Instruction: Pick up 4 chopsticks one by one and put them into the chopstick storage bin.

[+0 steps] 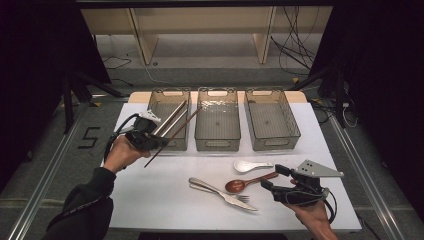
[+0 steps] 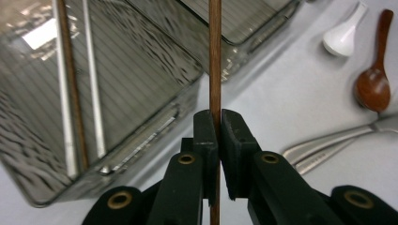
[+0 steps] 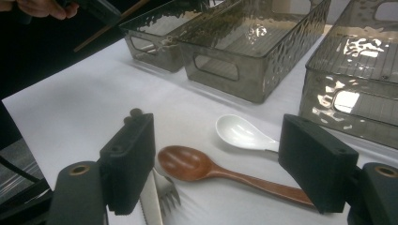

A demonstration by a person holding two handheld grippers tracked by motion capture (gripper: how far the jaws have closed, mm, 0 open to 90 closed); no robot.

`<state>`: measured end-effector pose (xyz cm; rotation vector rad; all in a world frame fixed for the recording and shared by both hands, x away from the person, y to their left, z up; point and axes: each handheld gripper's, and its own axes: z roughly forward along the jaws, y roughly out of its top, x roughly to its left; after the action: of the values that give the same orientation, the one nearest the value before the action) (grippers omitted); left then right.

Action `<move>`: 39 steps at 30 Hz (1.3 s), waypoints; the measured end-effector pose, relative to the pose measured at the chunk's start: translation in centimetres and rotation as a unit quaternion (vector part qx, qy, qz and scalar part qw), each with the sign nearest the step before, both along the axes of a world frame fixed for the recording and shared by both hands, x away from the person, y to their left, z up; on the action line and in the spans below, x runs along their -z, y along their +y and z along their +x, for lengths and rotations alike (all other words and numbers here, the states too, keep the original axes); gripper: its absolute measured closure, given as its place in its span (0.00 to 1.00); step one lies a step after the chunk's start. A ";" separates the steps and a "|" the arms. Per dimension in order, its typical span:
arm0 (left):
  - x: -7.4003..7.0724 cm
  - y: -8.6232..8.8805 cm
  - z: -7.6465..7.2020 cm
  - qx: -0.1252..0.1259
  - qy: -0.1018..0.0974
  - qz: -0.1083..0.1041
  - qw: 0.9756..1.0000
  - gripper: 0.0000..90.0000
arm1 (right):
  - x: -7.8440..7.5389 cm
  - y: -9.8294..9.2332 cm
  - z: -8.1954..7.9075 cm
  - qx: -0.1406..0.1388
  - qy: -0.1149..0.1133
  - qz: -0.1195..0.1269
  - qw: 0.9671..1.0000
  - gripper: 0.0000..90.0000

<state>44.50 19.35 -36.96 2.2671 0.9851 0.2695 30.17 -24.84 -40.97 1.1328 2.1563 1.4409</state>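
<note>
My left gripper point(image 1: 158, 142) is raised in front of the left bin point(image 1: 169, 143), shut on a brown wooden chopstick point(image 1: 176, 132) that slants up toward the bins. In the left gripper view the chopstick point(image 2: 215, 70) runs straight up from between the closed pads point(image 2: 206, 136). Two more chopsticks, one brown point(image 2: 65, 84) and one silver point(image 2: 93, 93), lean inside that bin. My right gripper point(image 1: 272, 178) stands open low over the table, at the handle end of the wooden spoon point(image 3: 187, 164) and beside the white spoon point(image 3: 239, 133).
Three grey see-through bins stand in a row at the back: left, middle point(image 1: 217, 142) and right point(image 1: 272, 142). A fork point(image 1: 239, 197) and a knife point(image 1: 215, 190) lie side by side near the front middle of the white table point(image 1: 150, 200).
</note>
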 end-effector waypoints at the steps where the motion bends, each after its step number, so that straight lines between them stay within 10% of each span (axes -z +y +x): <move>1: -0.2 0.1 0.3 -0.004 -0.002 0.000 1.000 0.94 | 0.0 0.0 0.0 0.000 0.000 0.000 1.000 0.32; 39: -1.0 1.2 10.0 -0.096 -0.028 0.008 0.995 0.94 | 0.0 0.0 0.0 -0.004 0.001 0.004 1.000 0.32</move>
<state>54.46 20.56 -35.98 2.1692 1.1776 0.4217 30.15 -24.88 -40.97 1.1310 2.1609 1.4536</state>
